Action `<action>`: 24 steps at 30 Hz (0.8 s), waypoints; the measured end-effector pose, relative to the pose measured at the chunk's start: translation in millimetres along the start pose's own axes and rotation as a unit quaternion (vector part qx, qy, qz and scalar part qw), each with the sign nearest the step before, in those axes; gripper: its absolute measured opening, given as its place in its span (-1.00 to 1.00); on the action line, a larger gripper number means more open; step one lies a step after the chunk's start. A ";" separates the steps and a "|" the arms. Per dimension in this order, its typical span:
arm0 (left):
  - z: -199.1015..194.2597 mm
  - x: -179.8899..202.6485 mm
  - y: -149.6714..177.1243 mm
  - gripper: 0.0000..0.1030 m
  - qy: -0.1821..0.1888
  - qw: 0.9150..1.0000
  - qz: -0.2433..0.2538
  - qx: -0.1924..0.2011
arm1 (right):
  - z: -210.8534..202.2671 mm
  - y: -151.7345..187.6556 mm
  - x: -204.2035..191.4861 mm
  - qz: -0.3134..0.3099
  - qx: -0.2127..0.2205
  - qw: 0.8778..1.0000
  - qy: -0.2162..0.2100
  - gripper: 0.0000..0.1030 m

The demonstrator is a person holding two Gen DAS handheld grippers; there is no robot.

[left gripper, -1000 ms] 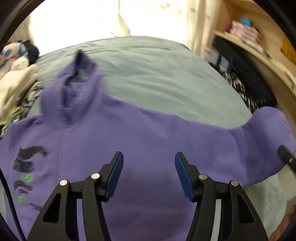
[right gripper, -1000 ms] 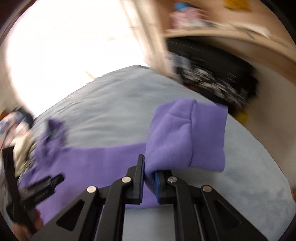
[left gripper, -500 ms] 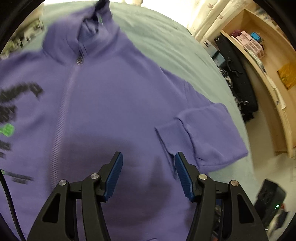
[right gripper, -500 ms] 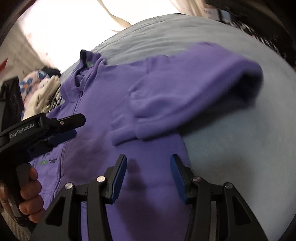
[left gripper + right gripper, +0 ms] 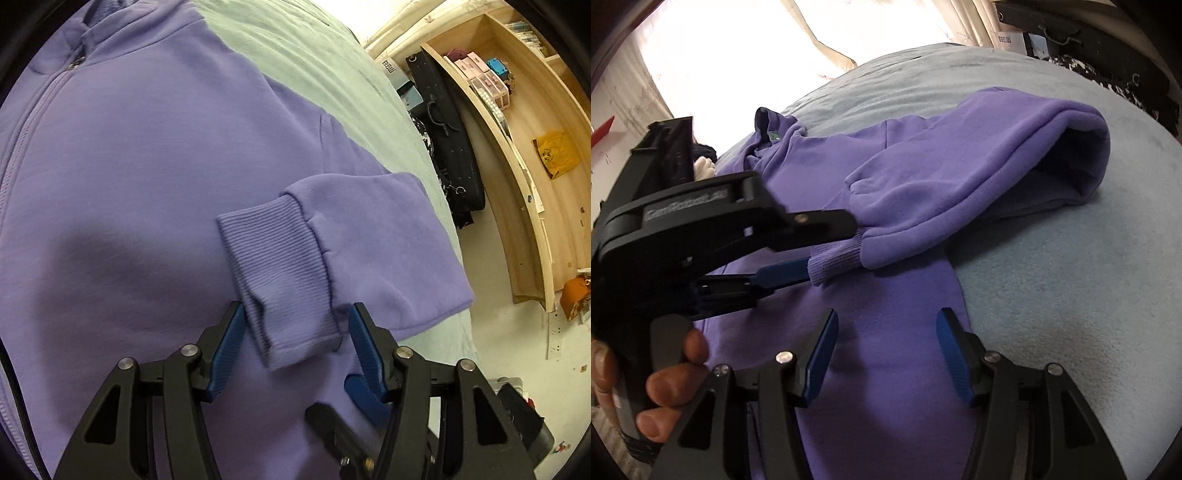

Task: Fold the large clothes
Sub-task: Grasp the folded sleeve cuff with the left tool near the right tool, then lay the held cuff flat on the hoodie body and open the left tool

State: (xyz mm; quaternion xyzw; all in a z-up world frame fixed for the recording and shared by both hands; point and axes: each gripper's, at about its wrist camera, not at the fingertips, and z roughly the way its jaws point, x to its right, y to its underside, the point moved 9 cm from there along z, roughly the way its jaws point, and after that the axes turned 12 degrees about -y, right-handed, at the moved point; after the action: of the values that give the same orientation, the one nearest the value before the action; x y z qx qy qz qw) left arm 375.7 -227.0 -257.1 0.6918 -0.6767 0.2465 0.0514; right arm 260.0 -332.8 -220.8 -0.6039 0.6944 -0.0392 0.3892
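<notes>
A purple zip sweatshirt (image 5: 129, 166) lies spread on a grey-blue bed (image 5: 1071, 277). Its sleeve (image 5: 960, 177) is folded across the body, ending in a ribbed cuff (image 5: 280, 266). My left gripper (image 5: 295, 317) points down at the cuff, which lies between its blue pads. Its jaws are closing, with a thin gap still showing on each side. In the right wrist view the left gripper (image 5: 831, 245) comes in from the left, one finger above the cuff (image 5: 838, 258) and one below. My right gripper (image 5: 886, 321) hovers over the sweatshirt's lower body, jaws opening, nothing between them.
A person's hand (image 5: 665, 387) holds the left gripper's handle. Wooden shelves (image 5: 517, 129) with boxes stand right of the bed, with black bags (image 5: 450, 147) against them. A pile of clothes (image 5: 705, 166) lies at the bed's far left, before a bright curtained window (image 5: 738, 44).
The right gripper let go of the sleeve, which now lies folded over the sweatshirt's body. The left gripper sank toward the cuff, and its jaws narrowed around it.
</notes>
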 end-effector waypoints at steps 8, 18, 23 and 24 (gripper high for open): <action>-51.4 43.8 -30.7 -0.85 -0.052 0.991 0.078 0.093 | 1.5 -3.3 2.1 0.015 0.009 1.000 -0.022 0.09; -166.3 -56.2 -74.1 -0.84 -0.184 0.954 0.076 0.226 | -1.8 -5.4 6.3 0.015 0.010 1.000 -0.026 0.13; -116.6 -153.0 -50.8 -0.78 -0.249 0.957 0.034 0.146 | -3.4 -3.6 4.3 0.005 0.007 1.000 -0.022 0.20; -107.4 -166.3 -42.9 -0.67 -0.249 0.960 0.024 0.126 | -4.4 -2.0 4.6 0.003 0.007 1.000 -0.021 0.23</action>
State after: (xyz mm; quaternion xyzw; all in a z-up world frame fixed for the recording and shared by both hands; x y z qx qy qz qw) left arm 394.0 -28.7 -220.3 0.7158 -0.6480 0.1505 -0.2121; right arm 259.1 -339.2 -219.1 -0.5999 0.6877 -0.0300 0.4078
